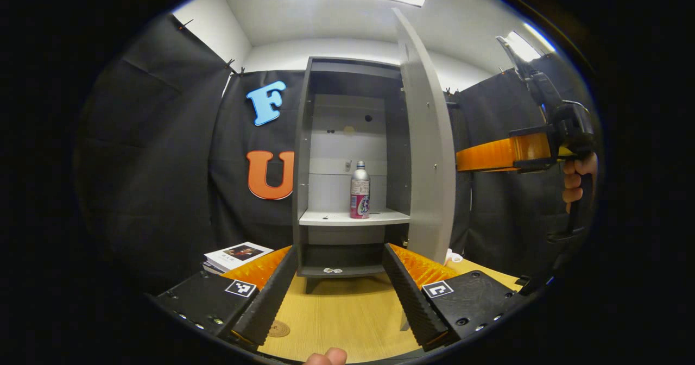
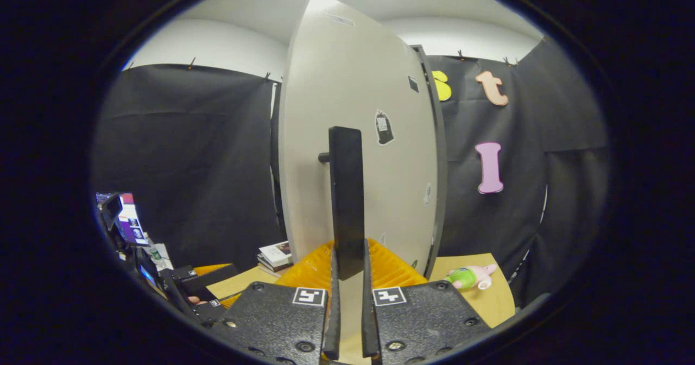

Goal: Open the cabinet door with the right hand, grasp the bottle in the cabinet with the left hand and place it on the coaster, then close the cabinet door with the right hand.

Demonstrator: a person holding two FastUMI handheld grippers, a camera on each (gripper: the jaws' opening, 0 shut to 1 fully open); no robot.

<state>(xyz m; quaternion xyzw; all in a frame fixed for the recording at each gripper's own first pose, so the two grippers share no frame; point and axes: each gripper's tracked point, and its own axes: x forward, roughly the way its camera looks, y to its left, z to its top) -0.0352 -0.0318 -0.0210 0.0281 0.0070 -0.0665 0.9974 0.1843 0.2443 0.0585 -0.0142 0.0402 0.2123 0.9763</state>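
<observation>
Presently, the right gripper (image 2: 347,278) is pinching the black door handle (image 2: 346,202) between both fingers, the upright bar rising straight out of the narrow gap. The cabinet door (image 2: 358,137) is standing swung open, its pale outer face turned toward this gripper, with small stickers showing on it. Beyond the door edge, a pink and green plush toy (image 2: 471,277) is lying on the wooden table (image 2: 488,300), and a stack of books (image 2: 276,256) is sitting to the other side.

The left gripper (image 1: 339,294) is hovering with its fingers spread wide apart and nothing between them, facing the open cabinet (image 1: 347,164). The bottle (image 1: 359,191) is standing upright on the middle shelf (image 1: 326,218), toward that shelf's right side, well apart from the left gripper. The coaster (image 1: 278,329) is lying flat on the table just beside the left finger. In the left gripper view, the right gripper (image 1: 488,156) is reaching in behind the door, held by a hand (image 1: 576,180).
</observation>
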